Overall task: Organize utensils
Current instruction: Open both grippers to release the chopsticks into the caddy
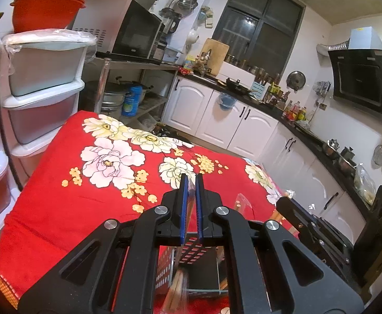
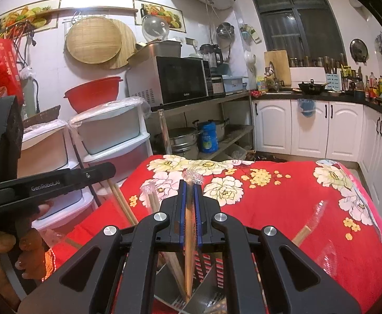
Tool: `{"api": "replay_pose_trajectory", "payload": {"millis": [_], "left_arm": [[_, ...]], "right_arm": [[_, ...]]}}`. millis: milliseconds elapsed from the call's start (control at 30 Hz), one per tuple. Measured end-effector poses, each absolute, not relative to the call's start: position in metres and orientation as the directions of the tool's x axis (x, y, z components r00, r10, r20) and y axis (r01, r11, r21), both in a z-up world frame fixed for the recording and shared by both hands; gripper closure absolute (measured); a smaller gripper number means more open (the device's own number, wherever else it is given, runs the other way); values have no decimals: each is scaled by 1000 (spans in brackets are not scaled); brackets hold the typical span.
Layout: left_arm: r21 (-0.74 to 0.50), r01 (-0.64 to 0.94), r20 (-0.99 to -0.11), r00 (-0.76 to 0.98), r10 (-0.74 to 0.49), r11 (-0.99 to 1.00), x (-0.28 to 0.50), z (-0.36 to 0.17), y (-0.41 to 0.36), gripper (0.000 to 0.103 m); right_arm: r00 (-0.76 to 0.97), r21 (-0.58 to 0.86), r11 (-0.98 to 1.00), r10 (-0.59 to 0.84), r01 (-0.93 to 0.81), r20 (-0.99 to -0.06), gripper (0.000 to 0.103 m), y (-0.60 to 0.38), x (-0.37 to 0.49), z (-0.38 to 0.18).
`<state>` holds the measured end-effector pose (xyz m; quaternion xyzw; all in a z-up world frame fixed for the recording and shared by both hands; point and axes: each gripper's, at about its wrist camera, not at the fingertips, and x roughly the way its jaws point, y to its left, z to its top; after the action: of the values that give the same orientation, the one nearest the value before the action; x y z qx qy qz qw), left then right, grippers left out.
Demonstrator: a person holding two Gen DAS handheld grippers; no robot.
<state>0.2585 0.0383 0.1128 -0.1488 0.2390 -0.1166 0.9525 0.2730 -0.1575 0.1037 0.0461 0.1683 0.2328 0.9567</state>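
My left gripper [image 1: 190, 183] is shut on a plastic-wrapped pair of chopsticks [image 1: 191, 206] that runs down into a perforated metal utensil holder [image 1: 193, 251] below the jaws. My right gripper [image 2: 190, 185] is shut on another wrapped pair of chopsticks [image 2: 189, 230], whose crinkled wrapper tip [image 2: 193, 177] sticks out past the fingertips; its lower end reaches into the same holder [image 2: 206, 272]. More wrapped chopsticks [image 2: 151, 198] stand in the holder at the left. The left gripper's body [image 2: 47, 183] shows at the left of the right wrist view.
The holder stands on a table with a red floral cloth [image 1: 86, 183]. White plastic drawers [image 1: 41, 99] stand left. A wrapped chopstick pair [image 2: 310, 225] lies on the cloth at right. White cabinets [image 1: 243, 120] and a cluttered counter lie beyond.
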Motion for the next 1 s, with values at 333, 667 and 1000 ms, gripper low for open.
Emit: {"api": "replay_pose_trajectory", "payload": {"millis": [333, 667, 1000], "left_arm": [[-361, 159, -434, 844, -317, 919, 250, 110, 36, 102], [-367, 154, -451, 833, -320, 918, 238, 113, 37, 82], [-377, 137, -437, 846, -307, 916, 207, 123, 53, 45]], "right_arm": [[819, 178, 883, 469, -434, -330, 96, -164, 258, 104], [815, 202, 883, 468, -423, -342, 79, -175, 246, 104], [819, 176, 886, 464, -429, -339, 56, -174, 225, 108]]}}
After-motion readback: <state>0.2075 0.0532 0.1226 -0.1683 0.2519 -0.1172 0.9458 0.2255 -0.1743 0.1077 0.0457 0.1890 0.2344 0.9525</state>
